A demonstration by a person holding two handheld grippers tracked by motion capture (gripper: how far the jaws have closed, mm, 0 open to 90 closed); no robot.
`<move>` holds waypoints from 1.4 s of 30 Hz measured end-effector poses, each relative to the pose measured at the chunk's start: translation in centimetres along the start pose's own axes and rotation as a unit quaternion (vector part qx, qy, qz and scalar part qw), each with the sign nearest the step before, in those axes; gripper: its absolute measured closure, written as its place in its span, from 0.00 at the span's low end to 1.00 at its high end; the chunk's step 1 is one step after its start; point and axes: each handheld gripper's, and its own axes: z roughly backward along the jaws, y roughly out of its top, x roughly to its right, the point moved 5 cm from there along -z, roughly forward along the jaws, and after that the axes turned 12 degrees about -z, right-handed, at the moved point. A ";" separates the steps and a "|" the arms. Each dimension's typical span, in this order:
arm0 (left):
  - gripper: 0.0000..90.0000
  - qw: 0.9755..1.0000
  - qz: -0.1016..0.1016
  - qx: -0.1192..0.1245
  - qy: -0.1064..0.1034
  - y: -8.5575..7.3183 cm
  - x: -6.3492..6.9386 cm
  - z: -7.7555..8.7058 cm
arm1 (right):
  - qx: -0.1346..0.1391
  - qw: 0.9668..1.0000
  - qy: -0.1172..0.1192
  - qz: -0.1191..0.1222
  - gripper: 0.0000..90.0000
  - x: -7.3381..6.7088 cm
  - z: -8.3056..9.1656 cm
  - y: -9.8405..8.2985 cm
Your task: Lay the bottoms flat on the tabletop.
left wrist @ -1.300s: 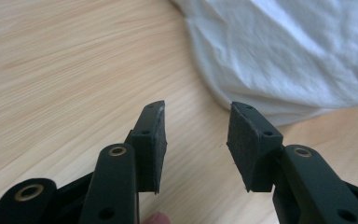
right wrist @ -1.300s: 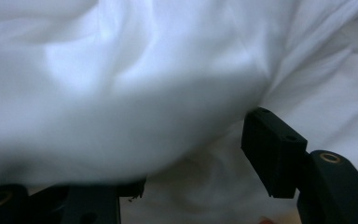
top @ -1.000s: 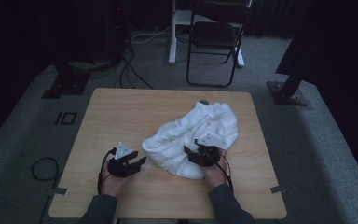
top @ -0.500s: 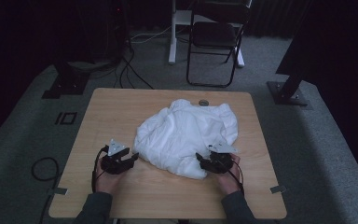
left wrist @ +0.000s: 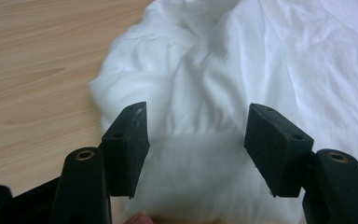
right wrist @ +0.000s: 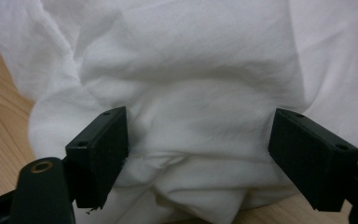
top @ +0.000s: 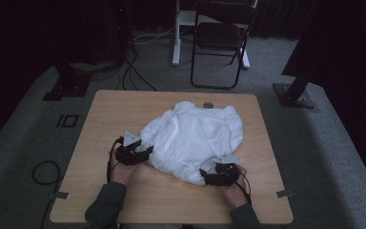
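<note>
Wooden table (top: 124, 109) on grey carpet carries a crumpled white cloth (top: 193, 138) (mid-table, toward the right). Left gripper (top: 145, 153) sits at its left edge, right gripper (top: 204, 175) at its near edge; both have jaws apart, gripping nothing.

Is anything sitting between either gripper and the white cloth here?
Nothing visible. The left gripper and the right gripper both have open jaws right at the near edge of the white cloth on the table.
</note>
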 end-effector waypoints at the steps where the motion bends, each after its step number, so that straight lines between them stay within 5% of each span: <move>1: 0.43 1.000 0.000 0.000 0.000 0.0 0.0 0.0 | 0.000 1.000 0.000 0.000 0.21 0.0 0.0 0.0; 4: 0.46 1.000 0.003 -0.027 -0.011 -0.3 0.5 -1.9 | -0.016 1.000 -0.004 0.014 0.23 0.7 -0.8 0.3; 8: 0.64 0.999 0.001 -0.050 -0.015 -1.2 0.9 -2.8 | -0.024 0.999 -0.018 0.035 0.26 1.2 -1.6 1.1; 12: 0.85 0.997 -0.005 -0.070 -0.016 -2.3 1.1 -3.2 | -0.013 0.998 -0.043 0.034 0.30 2.1 -2.6 2.2; 17: 0.93 0.997 -0.007 -0.073 -0.006 -2.6 1.0 -2.9 | 0.009 0.997 -0.078 0.010 0.37 3.1 -4.0 3.8; 20: 0.93 0.998 0.010 -0.069 -0.004 -3.0 0.7 -2.6 | 0.017 0.997 -0.073 -0.005 0.47 2.9 -4.8 4.3; 22: 0.92 0.998 0.020 -0.067 -0.002 -3.0 0.4 -2.4 | 0.011 0.999 -0.044 -0.016 0.58 2.7 -4.9 4.4; 27: 0.72 0.999 0.022 -0.038 -0.010 -2.2 -0.1 -1.5 | 0.026 0.999 -0.036 -0.004 0.61 2.4 -3.0 5.5; 35: 0.58 0.999 0.034 0.014 0.006 -1.5 -2.1 1.7 | 0.075 0.996 -0.044 -0.035 0.36 3.6 -0.9 8.9; 39: 0.56 0.998 0.058 0.025 0.022 -2.0 -3.6 2.7 | 0.073 0.995 -0.033 -0.060 0.25 3.9 -1.7 10.4; 42: 0.55 0.997 0.066 0.021 0.030 -2.4 -4.3 3.1 | 0.062 0.996 -0.031 -0.057 0.21 3.4 -2.8 11.3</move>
